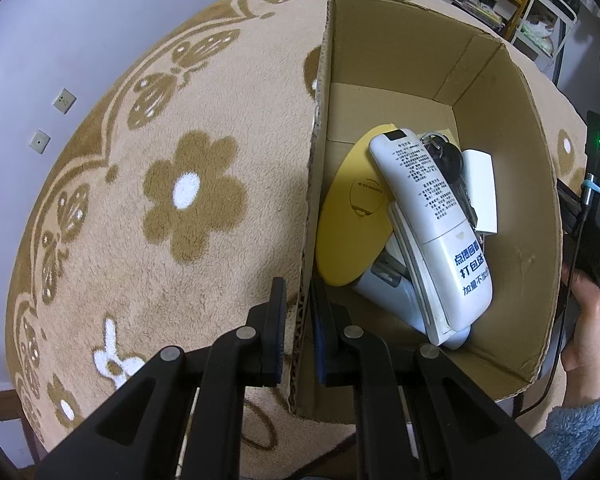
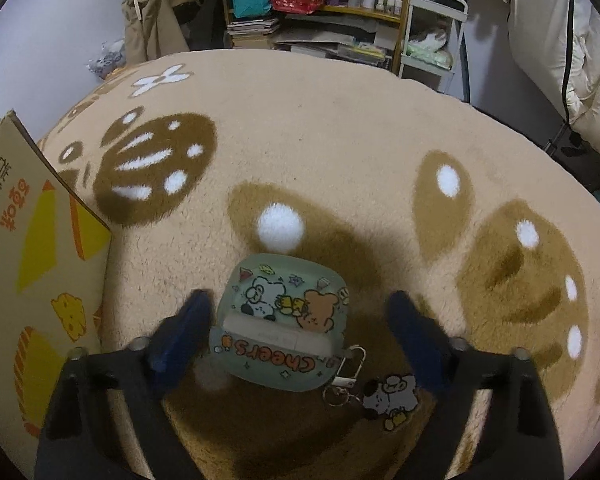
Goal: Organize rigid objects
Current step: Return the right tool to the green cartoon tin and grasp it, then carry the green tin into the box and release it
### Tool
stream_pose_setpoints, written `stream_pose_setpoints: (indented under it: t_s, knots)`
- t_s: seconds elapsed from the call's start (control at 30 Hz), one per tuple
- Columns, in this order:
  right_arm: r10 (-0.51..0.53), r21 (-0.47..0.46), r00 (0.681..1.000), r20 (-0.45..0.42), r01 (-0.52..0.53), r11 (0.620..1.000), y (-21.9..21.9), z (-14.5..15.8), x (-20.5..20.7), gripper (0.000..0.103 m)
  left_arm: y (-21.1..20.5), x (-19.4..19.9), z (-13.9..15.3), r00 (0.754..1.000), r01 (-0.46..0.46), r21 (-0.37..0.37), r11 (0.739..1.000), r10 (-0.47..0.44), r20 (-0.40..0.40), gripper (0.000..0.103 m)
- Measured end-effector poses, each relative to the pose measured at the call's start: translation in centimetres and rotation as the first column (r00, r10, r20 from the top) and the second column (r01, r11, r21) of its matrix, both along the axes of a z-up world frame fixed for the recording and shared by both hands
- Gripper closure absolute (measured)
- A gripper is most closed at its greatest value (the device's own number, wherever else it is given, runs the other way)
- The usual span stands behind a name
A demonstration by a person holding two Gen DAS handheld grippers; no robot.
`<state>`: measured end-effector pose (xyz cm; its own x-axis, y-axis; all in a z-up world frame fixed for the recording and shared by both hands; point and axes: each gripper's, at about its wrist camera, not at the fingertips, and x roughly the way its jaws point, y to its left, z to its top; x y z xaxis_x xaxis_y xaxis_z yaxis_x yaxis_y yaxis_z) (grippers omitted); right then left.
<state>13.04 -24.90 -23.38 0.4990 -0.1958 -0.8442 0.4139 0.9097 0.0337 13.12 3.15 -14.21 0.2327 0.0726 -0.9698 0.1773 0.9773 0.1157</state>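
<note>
My left gripper [image 1: 300, 292] is shut on the near left wall of an open cardboard box [image 1: 319, 120] that stands on the rug. Inside the box lie a white remote control [image 1: 431, 220], a yellow oval disc [image 1: 347, 224], a black key fob with keys [image 1: 447, 160], a white card [image 1: 479, 184] and a grey-white device [image 1: 383, 284]. In the right wrist view a pale green earbud case [image 2: 280, 320] with cartoon bears and a keychain charm [image 2: 391, 398] lies on the rug. My right gripper [image 2: 300, 300] is open around it, a pad on each side, neither one touching.
The beige rug [image 2: 339, 140] with brown flowers and butterflies covers the surface. The box's printed outer wall [image 2: 32, 260] stands left of the case. A person's hand and grey sleeve [image 1: 583, 360] show at the right. Shelves [image 2: 319, 8] and a white rack [image 2: 431, 32] stand behind.
</note>
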Motion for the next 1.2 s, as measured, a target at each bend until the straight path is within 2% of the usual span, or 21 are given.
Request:
stream_pose_setpoints:
  t_s: [0.07,0.1,0.33,0.57,0.67,0.8,0.97,1.07,1.2]
  knots:
    - [0.002,0.001,1.000,0.010,-0.002,1.000,0.0,0.1,-0.2,0.039,0.0,0.0,0.0,1.000,-0.001,-0.001,1.000,0.001,0.000,0.091]
    - [0.007,0.002,1.000,0.014,-0.007,1.000,0.1,0.3,-0.3,0.042,0.1,0.0,0.0,1.000,-0.002,-0.003,1.000,0.002,-0.001,0.091]
    - [0.009,-0.023,1.000,0.016,-0.008,1.000,0.0,1.1,-0.7,0.042,0.1,0.0,0.0,1.000,-0.001,-0.005,1.000,0.001,-0.001,0.091]
    - [0.079,-0.042,0.992,0.097,-0.076,0.996,0.9,4.3,-2.4,0.042,0.1,0.0,0.0,1.000,0.005,0.002,1.000,-0.005,0.000,0.091]
    - [0.106,-0.009,0.982,0.156,-0.106,0.994,1.5,6.5,-3.0,0.042,0.1,0.0,0.0,1.000,0.007,0.004,1.000,-0.007,0.000,0.092]
    - [0.169,0.004,0.955,0.243,-0.176,0.984,3.0,9.8,-3.4,0.042,0.1,0.0,0.0,1.000,0.006,0.002,1.000,-0.006,-0.001,0.092]
    - [0.252,-0.004,0.903,0.347,-0.267,0.964,6.0,14.0,-4.2,0.042,0.1,0.0,0.0,1.000,0.006,0.002,1.000,-0.006,-0.001,0.092]
    - [0.288,0.000,0.877,0.385,-0.312,0.950,7.5,15.4,-4.5,0.043,0.1,0.0,0.0,1.000,0.005,0.000,1.000,-0.005,-0.001,0.091]
    - [0.318,0.059,0.848,0.423,-0.376,0.925,8.6,16.0,-4.7,0.042,0.1,0.0,0.0,1.000,0.006,0.000,1.000,-0.006,0.000,0.092]
